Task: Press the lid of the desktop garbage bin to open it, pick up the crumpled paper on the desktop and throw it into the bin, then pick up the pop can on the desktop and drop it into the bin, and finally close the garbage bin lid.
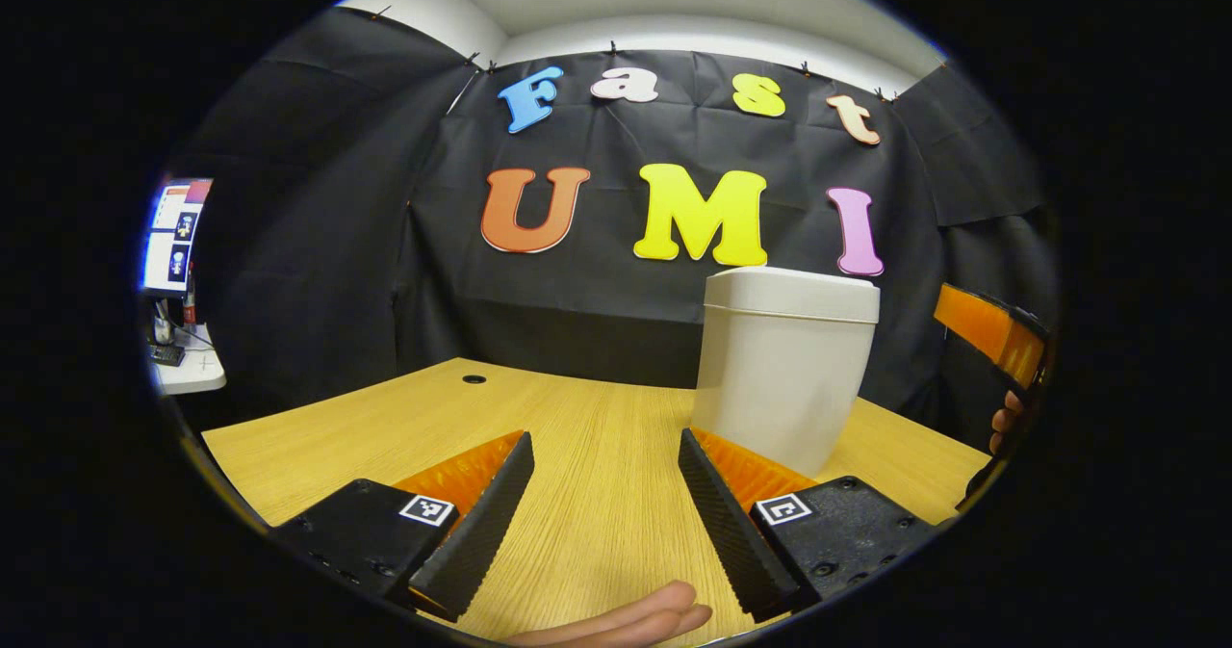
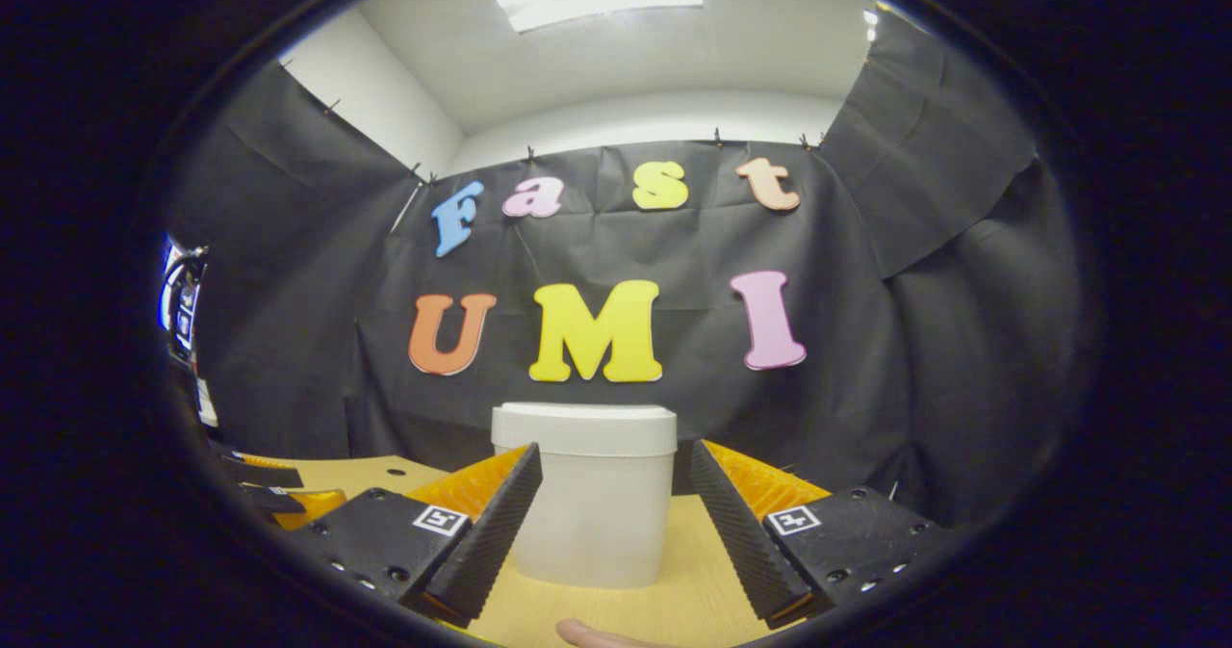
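Observation:
The white desktop bin stands on the wooden table, right of centre, with its lid down. My left gripper is open over bare table, its right finger close to the bin's base. In the right gripper view the bin stands straight ahead with its lid shut. My right gripper is open, its fingers spread to either side of the bin and short of it. The right gripper and the hand holding it show at the far right of the left gripper view.
A cable hole sits in the table's far left part. Beyond the table on the left stands a side desk with a monitor. Fingers of a hand show at the bottom. The left gripper lies low left in the right gripper view.

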The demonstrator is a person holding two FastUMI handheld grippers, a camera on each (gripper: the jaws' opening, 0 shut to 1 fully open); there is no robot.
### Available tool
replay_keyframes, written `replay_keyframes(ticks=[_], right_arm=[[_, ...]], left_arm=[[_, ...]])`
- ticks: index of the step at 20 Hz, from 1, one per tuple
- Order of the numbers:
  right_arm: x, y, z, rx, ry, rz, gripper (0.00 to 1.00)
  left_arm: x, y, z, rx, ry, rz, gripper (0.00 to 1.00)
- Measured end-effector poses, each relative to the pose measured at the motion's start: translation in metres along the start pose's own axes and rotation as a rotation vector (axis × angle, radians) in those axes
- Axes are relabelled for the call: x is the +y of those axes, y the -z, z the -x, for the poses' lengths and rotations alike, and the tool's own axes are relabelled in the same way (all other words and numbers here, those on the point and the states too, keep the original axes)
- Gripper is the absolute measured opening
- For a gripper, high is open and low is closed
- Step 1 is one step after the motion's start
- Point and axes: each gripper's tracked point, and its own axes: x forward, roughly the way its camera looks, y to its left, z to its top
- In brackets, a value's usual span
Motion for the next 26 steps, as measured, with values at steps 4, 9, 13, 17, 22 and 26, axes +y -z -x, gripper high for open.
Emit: replay_keyframes(ticks=[4,9,13,17,22,26], right_arm=[[0.005,0.019,0.001,0.088,-0.039,0.016,0.96],[0.002,0.028,-0.002,0.128,-0.048,-0.006,0.97],[0.005,0.027,0.001,0.124,-0.066,0.003,0.97],[0.008,0.025,0.006,0.118,-0.076,0.014,0.97],[0.009,0.021,0.006,0.116,-0.078,0.034,0.95],[0.01,0.019,0.009,0.121,-0.084,0.02,0.95]], left_arm=[[-0.001,0.004,-0.004,0.008,-0.005,0.018,0.98],[-0.01,0.02,-0.005,0.047,-0.003,0.017,0.98],[-0.013,0.025,-0.008,0.058,0.002,0.012,0.98],[-0.012,0.024,-0.007,0.06,-0.01,0.004,0.98],[-0.015,0.018,-0.005,0.041,-0.008,-0.012,0.98],[-0.019,0.019,-0.005,0.038,0.009,-0.03,0.98]])
